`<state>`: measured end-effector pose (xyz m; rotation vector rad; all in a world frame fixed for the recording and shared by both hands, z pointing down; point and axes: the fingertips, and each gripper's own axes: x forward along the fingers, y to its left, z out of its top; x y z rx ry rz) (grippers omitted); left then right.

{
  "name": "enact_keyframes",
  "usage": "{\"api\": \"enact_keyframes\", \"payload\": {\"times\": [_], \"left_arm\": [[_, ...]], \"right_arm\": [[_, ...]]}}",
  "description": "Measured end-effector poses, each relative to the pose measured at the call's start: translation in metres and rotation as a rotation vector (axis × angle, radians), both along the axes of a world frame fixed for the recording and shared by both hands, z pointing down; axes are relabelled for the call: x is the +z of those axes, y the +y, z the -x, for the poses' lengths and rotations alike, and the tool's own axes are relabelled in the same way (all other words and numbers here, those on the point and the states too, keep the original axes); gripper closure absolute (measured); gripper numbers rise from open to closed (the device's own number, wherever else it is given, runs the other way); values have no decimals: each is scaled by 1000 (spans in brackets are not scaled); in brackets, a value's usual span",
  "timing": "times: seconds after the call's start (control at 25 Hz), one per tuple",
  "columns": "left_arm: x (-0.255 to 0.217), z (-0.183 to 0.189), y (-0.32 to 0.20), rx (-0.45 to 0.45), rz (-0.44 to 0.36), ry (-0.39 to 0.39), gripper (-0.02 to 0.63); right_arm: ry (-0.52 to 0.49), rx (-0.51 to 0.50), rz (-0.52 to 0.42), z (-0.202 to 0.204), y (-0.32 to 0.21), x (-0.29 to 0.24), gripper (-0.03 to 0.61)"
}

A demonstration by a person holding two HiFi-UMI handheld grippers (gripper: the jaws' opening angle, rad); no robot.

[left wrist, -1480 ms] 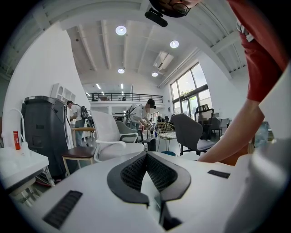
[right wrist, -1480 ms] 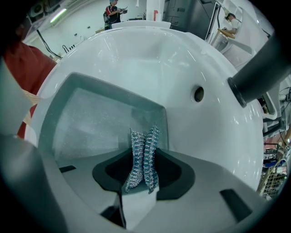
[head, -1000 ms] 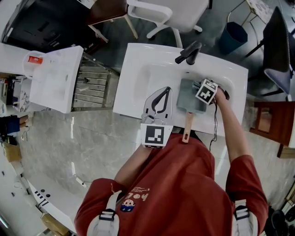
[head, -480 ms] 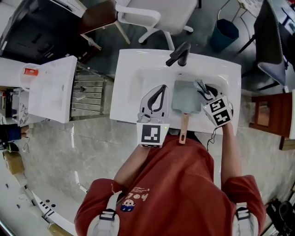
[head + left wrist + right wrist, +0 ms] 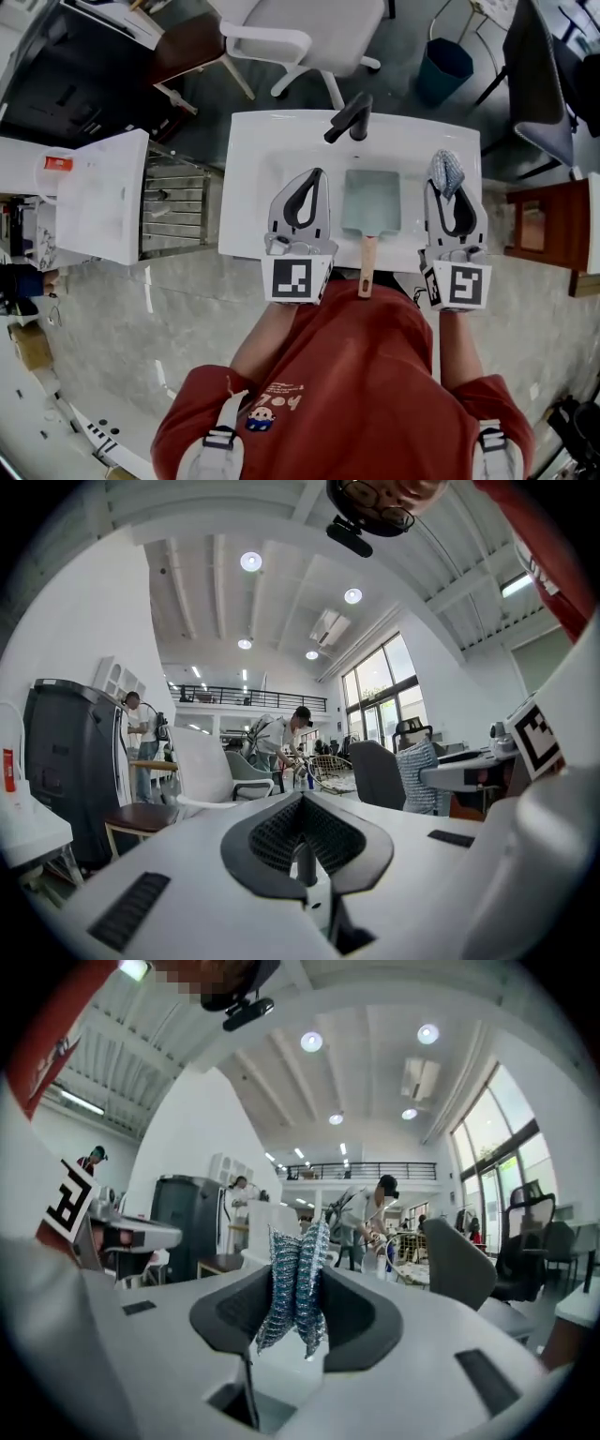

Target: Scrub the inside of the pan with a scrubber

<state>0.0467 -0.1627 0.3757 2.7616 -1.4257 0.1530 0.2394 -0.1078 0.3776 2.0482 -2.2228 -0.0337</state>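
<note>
A square grey-green pan (image 5: pixel 372 199) with a wooden handle (image 5: pixel 366 266) lies in the white sink (image 5: pixel 251 169), its handle over the front rim. My right gripper (image 5: pixel 443 184) is held to the right of the pan, shut on a silvery mesh scrubber (image 5: pixel 446 167). In the right gripper view the scrubber (image 5: pixel 296 1283) stands pinched between the dark pads. My left gripper (image 5: pixel 315 178) hovers left of the pan, shut with nothing in it; its pads (image 5: pixel 281 832) meet at the tip. Both grippers point away from the pan, level with each other.
A black faucet (image 5: pixel 349 116) stands at the sink's back edge. A metal dish rack (image 5: pixel 175 201) and a white counter (image 5: pixel 98 187) lie to the left. Beyond the sink are a white chair (image 5: pixel 309 33) and a blue bin (image 5: pixel 441 64). A brown stool (image 5: pixel 539 234) is at the right.
My right gripper has lifted off the pan with the scrubber and swung out to the right, now level with the left gripper. The pan's inside is uncovered.
</note>
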Motion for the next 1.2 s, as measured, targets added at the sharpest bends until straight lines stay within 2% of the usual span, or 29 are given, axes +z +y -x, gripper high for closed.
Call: {"api": "enact_keyframes", "payload": {"times": [0.12, 0.24, 0.4, 0.56, 0.8, 1.2], "left_arm": [[-4, 0, 0, -3, -20, -1, 600], [-2, -2, 0, -2, -16, -13, 600], [-2, -2, 3, -6, -6, -7, 600], [-4, -4, 5, -1, -29, -10, 600], [-5, -3, 8, -9, -26, -9, 600], [-5, 0, 14, -22, -12, -11, 600]], "right_arm": [[-11, 62, -104, -6, 10, -20, 411], [-31, 109, -148, -15, 15, -26, 416], [-59, 124, -130, -23, 15, -26, 411], [-86, 125, -100, -27, 13, -21, 410], [-39, 108, -64, -23, 10, -15, 413], [-24, 83, -56, -18, 11, -16, 413]]}}
